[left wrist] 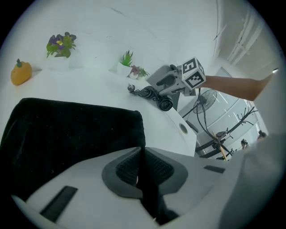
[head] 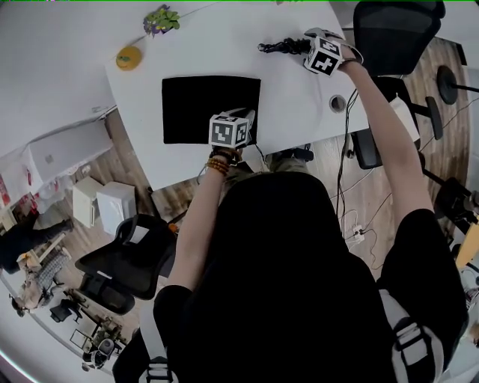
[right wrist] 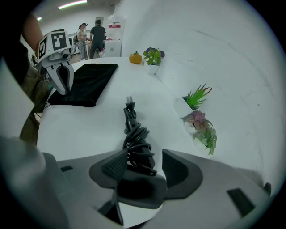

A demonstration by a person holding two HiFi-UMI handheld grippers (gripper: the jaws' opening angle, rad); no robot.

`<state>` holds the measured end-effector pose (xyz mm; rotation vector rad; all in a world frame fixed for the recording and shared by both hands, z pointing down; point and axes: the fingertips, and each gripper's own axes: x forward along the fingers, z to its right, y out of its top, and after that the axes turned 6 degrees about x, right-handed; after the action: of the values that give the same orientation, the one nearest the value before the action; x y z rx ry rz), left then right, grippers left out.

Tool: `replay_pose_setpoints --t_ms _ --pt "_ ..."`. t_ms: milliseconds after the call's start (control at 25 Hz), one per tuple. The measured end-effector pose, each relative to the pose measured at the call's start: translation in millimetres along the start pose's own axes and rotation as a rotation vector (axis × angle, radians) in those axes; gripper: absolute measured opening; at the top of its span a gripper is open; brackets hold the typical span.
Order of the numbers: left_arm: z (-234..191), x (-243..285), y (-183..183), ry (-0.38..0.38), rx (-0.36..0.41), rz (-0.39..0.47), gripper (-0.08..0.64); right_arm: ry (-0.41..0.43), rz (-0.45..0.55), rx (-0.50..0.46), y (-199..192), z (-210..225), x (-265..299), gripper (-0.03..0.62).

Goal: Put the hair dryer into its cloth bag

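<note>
The black cloth bag (head: 211, 108) lies flat on the white table (head: 292, 105). My left gripper (head: 247, 123) is at the bag's near right corner. In the left gripper view its jaws (left wrist: 142, 154) are shut, with a fold of the bag's edge (left wrist: 71, 134) pinched between the pads. The dark hair dryer (right wrist: 138, 188), its black cord (right wrist: 134, 134) coiled on it, lies at the table's far right. My right gripper (right wrist: 144, 164) stands over it with both pads against the dryer's body. The cord's plug rests on the table ahead. From the head view, my right gripper (head: 305, 46) hides most of the dryer.
An orange toy fruit (head: 129, 57) and a small flower pot (head: 162, 20) stand at the table's far left edge. Two little plants (right wrist: 199, 112) sit by the wall near the dryer. A cable hole (head: 337, 102) is at the table's right. Office chairs (head: 393, 34) stand around.
</note>
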<state>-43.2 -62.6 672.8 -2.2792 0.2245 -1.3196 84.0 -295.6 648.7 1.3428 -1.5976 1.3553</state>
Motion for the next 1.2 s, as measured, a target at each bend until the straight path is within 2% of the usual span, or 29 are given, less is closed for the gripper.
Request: replay_pose_setpoints --t_ms 160,280,360,440,560,680,800,920,1200 --pt "-7.4 -1.3 -1.5 0.033 0.024 -0.013 0.04 0.028 0.0 0.011 0.0 -0.8 3.7 0.252" --pt "-1.3 -5.7 4.8 0.023 0.04 -0.009 0.04 0.05 0.005 -0.043 2.5 -3.3 4.0 0.25" --pt "3.1 -15.0 12.7 0.017 0.026 0.016 0.04 0.097 0.051 -0.048 9.6 -9.8 0.6 0.253" --pt "3.9 -25.8 20.7 0.011 -0.008 0.048 0.04 0.149 0.1 -0.012 19.3 -16.9 -1.6 0.255" --pt "1.4 -37.1 29.7 -0.01 -0.06 0.085 0.04 0.169 0.055 -0.057 21.2 -26.5 7.9 0.259" --pt "0.8 -43.7 33.4 -0.028 -0.095 0.1 0.04 0.143 -0.005 -0.101 20.2 -28.7 24.9 0.278" --pt "1.0 -46.9 33.9 -0.032 -0.098 0.093 0.04 0.088 -0.054 -0.06 14.5 -21.4 42.3 0.278" --pt "-0.8 -49.9 32.4 -0.025 -0.101 0.086 0.04 0.046 -0.09 -0.061 14.9 -19.0 47.8 0.278" --pt "-1.1 -47.4 32.4 -0.025 -0.114 0.093 0.04 0.054 -0.044 -0.009 10.7 -34.8 25.4 0.262"
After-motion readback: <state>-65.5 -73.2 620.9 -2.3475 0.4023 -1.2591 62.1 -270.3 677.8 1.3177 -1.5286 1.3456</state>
